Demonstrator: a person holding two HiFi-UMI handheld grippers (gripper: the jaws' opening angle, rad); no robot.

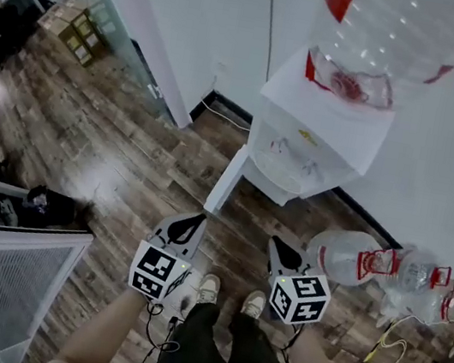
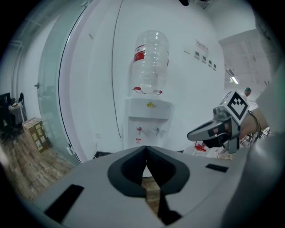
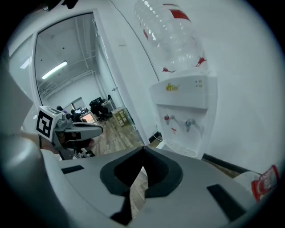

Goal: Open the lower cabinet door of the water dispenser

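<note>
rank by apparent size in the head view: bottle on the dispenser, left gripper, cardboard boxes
1. bottle on the dispenser, partly cut off by the frame
2. left gripper, near the camera
3. cardboard boxes

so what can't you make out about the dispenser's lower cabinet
Cabinet interior: head view, hidden under the top of the water dispenser.
Lower cabinet door: only its top edge in the head view; left gripper and right gripper bodies cover it in their views.
Bottle: upper end cut off by head view's top edge.
Yellow logo: left gripper view, too small to read.
</note>
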